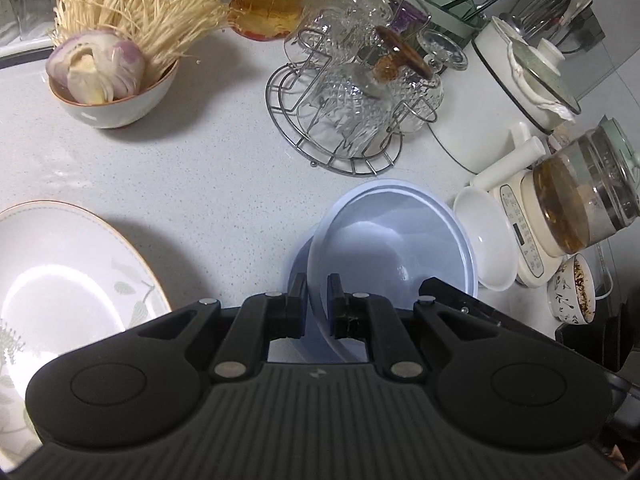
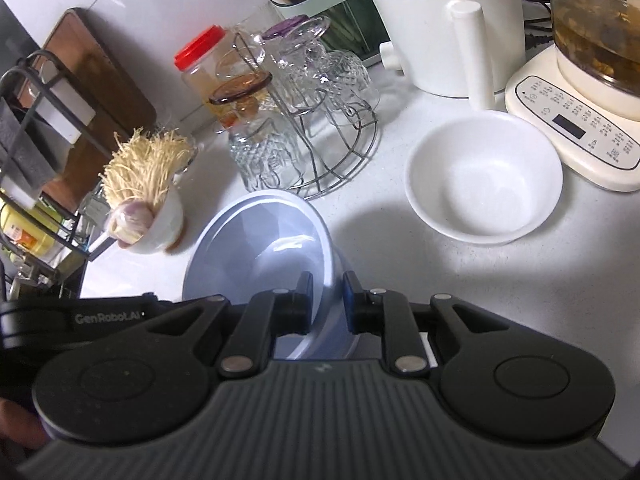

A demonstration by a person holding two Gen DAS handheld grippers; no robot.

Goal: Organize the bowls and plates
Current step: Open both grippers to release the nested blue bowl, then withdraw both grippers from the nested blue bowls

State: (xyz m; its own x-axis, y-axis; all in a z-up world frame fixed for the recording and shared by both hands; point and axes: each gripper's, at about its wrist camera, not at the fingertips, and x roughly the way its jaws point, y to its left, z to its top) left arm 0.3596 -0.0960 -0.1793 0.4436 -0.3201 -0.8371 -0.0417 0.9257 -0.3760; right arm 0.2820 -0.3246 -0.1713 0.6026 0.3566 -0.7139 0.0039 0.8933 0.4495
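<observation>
We hold the blue bowl (image 1: 394, 240) tilted above the counter (image 1: 192, 168), both the left gripper (image 1: 318, 308) and right gripper (image 2: 328, 304) clamped on its rim. At three o'clock sits the white bowl (image 2: 484, 180); at nine, the patterned plate (image 1: 60, 276).

A pale blue bowl (image 1: 400, 240) is seen at the lower centre of both views, tilted, with its rim (image 2: 320, 220) pinched on 2 opposite sides. A plain white bowl (image 2: 484, 178) is set upright on the counter at the right of the right wrist view, just beside the blue one. A white plate with a leaf pattern and a gold edge (image 1: 80, 276) is laid flat at the lower left of the left wrist view.
</observation>
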